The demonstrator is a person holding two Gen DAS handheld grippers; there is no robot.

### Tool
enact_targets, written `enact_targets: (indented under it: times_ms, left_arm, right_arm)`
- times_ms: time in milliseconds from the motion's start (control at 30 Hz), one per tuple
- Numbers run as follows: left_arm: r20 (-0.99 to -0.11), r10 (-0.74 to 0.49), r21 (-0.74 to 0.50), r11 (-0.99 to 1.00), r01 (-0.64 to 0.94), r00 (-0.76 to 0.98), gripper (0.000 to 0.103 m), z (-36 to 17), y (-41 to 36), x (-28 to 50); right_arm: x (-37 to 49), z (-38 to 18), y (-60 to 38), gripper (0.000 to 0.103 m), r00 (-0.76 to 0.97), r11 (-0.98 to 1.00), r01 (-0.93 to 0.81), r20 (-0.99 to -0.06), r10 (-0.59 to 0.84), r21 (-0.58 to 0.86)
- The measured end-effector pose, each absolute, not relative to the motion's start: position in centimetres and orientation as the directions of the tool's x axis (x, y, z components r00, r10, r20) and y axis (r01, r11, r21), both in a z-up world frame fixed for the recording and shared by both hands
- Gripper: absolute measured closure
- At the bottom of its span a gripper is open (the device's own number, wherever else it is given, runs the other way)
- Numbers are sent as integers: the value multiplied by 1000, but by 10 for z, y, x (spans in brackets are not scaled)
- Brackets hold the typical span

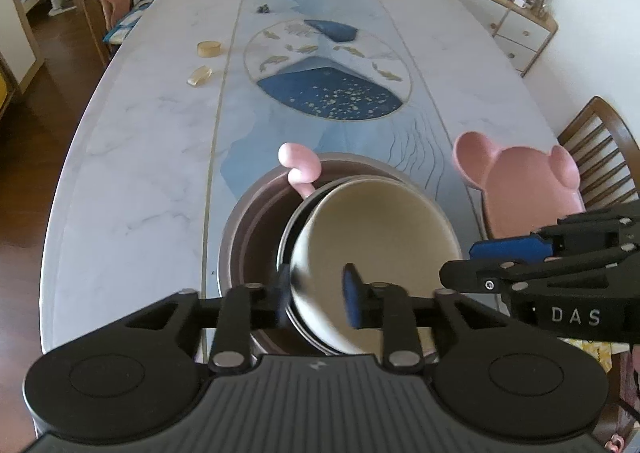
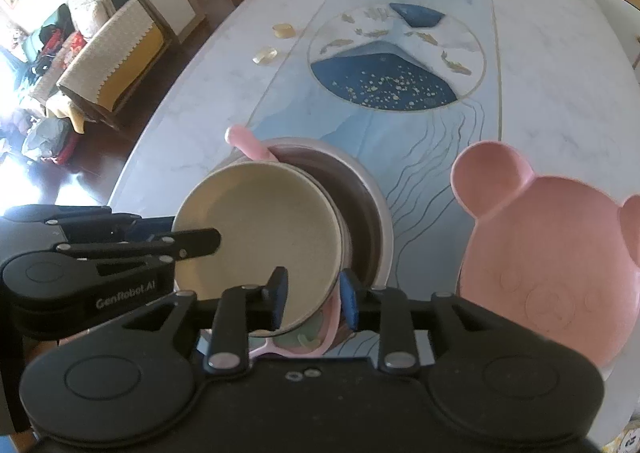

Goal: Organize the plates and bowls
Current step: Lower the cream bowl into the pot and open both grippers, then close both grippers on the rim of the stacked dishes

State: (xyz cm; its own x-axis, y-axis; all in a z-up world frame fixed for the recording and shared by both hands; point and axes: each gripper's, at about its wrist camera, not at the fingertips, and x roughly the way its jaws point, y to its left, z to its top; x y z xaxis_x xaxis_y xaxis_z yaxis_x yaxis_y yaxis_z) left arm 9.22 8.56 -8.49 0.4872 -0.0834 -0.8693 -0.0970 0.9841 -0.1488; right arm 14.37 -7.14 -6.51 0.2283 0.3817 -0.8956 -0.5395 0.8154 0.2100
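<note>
A shallow round cream-coloured plate [image 1: 372, 249] is seen lying tilted inside a larger round brown bowl with a pale rim [image 1: 248, 229], which stands on a long marble-patterned worktop [image 1: 132, 173] inlaid with a blue and gold medallion. The left gripper [image 1: 318, 295] is held over the near edge of the stack, its blue-padded fingers [image 1: 352, 293] parted on either side of the cream plate's rim, one pad inside the plate and the other outside; no pressing contact can be made out. The right gripper [image 2: 312, 299] is set over the opposite side of the same plate, its fingers [image 2: 347, 301] likewise apart, with the plate's edge lying between them and not clamped. Under the cream plate, close to the right fingers, the edge of a pink dish [image 2: 288, 349] is visible. A pink rounded handle [image 1: 300, 167] is seen sticking up from the bowl's far side, beyond the fingertips. A pink bear-shaped plastic plate with two round ears [image 2: 548, 253] is seen on the worktop just to the right of the right fingers, apart from the bowl. Two small amber-coloured translucent pieces [image 1: 204, 61] are seen on the worktop well beyond the left fingers.
</note>
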Motion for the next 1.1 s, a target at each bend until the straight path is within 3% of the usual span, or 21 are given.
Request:
enact_targets:
  times_ms: [133,267,433,600,900,1100]
  left_arm:
    - [-864,-89,-145,986,-76,495,63,-82,85,88]
    - [-856,-84,-145,986,-81,510,48,-77,88,82]
    - [-840,-66,-129,988,-79,539,47,-66,90,73]
    - [-813,-29,-100,991,-91,582,34,-57,95,61]
    - [-795,6,-119,979,-165,607,32,-55,106,41]
    - [-805,32,-150,955,-255,593,32,-70,117,29]
  right_arm:
    - [143,-61,-75,67,234,811,-545,-890,392,214]
    - [142,-55,-80,63,242,805,-553,-882,404,216]
    - [141,-49,-85,56,260,797,-562,-868,424,221]
    - [141,-43,-94,43,285,789,-575,-850,443,218]
    - [147,-39,-105,26,314,768,-609,-828,465,200]
    - [164,-41,-107,22,303,737,-650,-826,475,185]
